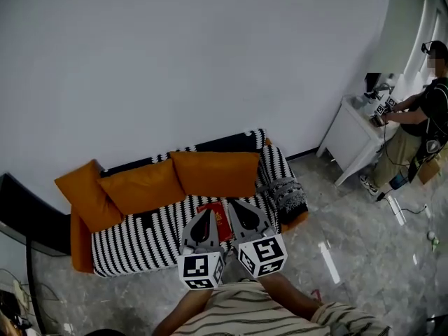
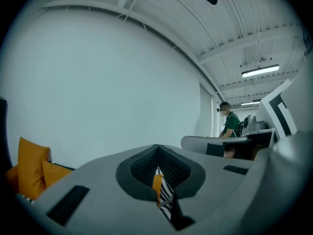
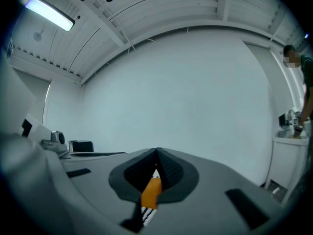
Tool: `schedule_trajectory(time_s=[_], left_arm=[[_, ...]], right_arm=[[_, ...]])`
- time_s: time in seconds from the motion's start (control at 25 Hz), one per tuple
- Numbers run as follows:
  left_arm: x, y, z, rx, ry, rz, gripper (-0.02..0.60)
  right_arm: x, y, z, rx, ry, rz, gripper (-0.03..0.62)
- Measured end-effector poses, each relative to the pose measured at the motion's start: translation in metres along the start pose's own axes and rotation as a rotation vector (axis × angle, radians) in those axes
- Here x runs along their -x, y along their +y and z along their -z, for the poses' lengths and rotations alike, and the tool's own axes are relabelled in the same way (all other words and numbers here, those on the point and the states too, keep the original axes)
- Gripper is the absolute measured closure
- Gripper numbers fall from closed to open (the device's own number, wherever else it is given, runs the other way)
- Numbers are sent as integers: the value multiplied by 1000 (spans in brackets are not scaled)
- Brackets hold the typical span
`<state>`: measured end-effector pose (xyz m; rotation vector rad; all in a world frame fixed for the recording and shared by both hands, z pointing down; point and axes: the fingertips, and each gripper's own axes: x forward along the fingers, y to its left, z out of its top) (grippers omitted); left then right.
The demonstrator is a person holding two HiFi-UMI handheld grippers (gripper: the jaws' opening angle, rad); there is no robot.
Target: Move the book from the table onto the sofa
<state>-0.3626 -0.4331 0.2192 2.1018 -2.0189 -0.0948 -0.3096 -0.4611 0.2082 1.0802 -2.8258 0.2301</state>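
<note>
Red book (image 1: 220,222) lies flat on the striped sofa (image 1: 140,235) seat, just below the orange cushions (image 1: 215,173), partly hidden behind the left gripper (image 1: 208,214) and right gripper (image 1: 233,206), whose jaws are both closed on nothing.

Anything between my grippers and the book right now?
Nothing visible. The red book lies bare on the striped sofa seat; the left gripper and right gripper, jaws shut, frame it in the head view.

Sofa (image 1: 133,240): black-and-white stripes. Cushions (image 1: 215,173): orange. Book (image 1: 218,219): red. Wall (image 1: 210,47): white. Side table (image 1: 350,142): white. Floor (image 1: 350,208): grey, marbled. Shirt (image 1: 259,313): beige, dark stripes. Left gripper (image 1: 208,212), right gripper (image 1: 232,203): grey, black-and-white marker cubes.
</note>
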Motion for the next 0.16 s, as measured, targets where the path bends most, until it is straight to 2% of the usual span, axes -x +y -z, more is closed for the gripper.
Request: schedule_trajectory(time_s=[0.16], left_arm=[[-2, 0, -10, -4, -31, 10, 578]], right_arm=[[-2, -2, -13, 17, -45, 1, 580]])
